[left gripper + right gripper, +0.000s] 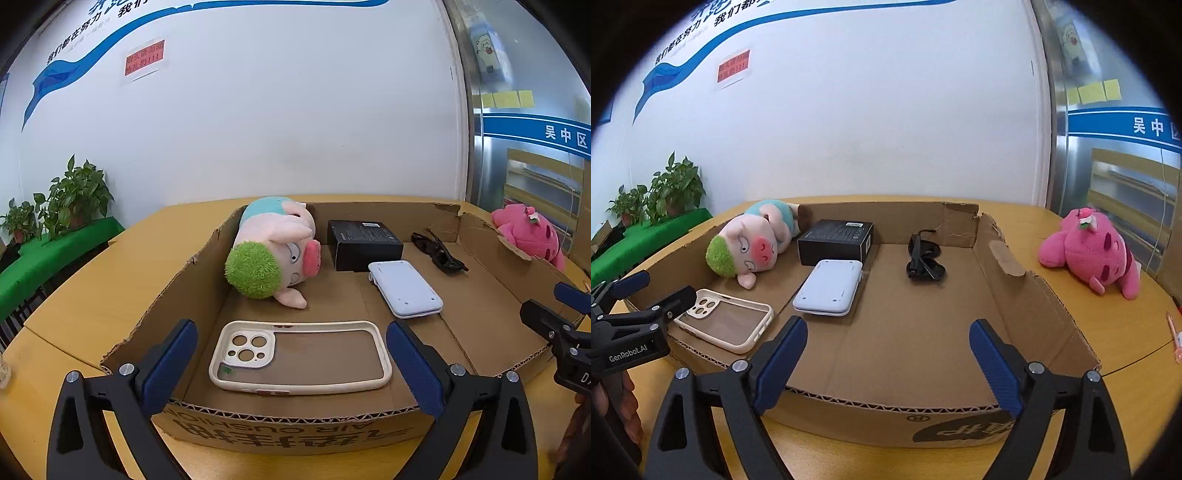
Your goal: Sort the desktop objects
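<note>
Pink and soft, the plush toy (1089, 254) lies on the worktop (1126, 362) just right of the cardboard tray (1015, 295); we judge it light and squashy, best pinched at the belly. Both tools, left (291, 365) and right (888, 363), hang spread and empty; tray walls crowd the path.

An office: wall slogan banner (110, 40), sticky notes (508, 99), potted plants (74, 195).

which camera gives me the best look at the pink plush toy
The right wrist view. There the pink plush lies whole and unblocked on the table, right of the box. In the left wrist view the pink plush sits at the far right edge, its lower part hidden behind the box's torn wall.
</note>
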The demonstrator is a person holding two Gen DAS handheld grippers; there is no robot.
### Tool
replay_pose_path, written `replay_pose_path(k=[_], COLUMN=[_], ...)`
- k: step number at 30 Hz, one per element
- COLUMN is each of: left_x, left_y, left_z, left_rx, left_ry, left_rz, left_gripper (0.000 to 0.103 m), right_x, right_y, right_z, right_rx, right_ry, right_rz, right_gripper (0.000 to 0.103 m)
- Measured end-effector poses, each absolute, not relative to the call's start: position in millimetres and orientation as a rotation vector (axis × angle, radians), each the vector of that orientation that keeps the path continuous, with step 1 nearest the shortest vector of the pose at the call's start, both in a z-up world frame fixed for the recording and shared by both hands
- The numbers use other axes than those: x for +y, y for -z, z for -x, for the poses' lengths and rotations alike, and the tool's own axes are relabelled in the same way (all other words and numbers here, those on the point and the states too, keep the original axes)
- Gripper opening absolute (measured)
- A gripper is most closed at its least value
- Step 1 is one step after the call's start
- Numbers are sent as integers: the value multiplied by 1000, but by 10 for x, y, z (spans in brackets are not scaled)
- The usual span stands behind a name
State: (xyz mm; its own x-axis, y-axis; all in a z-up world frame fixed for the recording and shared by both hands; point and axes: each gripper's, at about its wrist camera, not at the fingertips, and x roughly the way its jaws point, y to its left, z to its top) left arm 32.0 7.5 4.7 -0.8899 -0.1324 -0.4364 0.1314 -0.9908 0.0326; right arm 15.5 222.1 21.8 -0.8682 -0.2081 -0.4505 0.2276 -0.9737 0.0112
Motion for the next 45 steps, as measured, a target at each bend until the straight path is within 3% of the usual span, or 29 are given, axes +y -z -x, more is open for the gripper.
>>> replay_pose_path(k=[6,8,45], left_x=[83,87,91], left_y=[-43,-41,-51], left_z=[-325,-328,-336], left_rx=[-5,-7,-3], left_ry=[2925,2922,2920], left_rz=[-676,-678,-678], left_gripper=[103,103,103], right_x=[2182,2174,2174], right_y=[-210,-203,-204], right_z=[-148,-138,-112], right_rx=[61,60,59], right_ry=[2843,2834,2828], right_rz=[-683,-686,-684], right_gripper=[96,102,102])
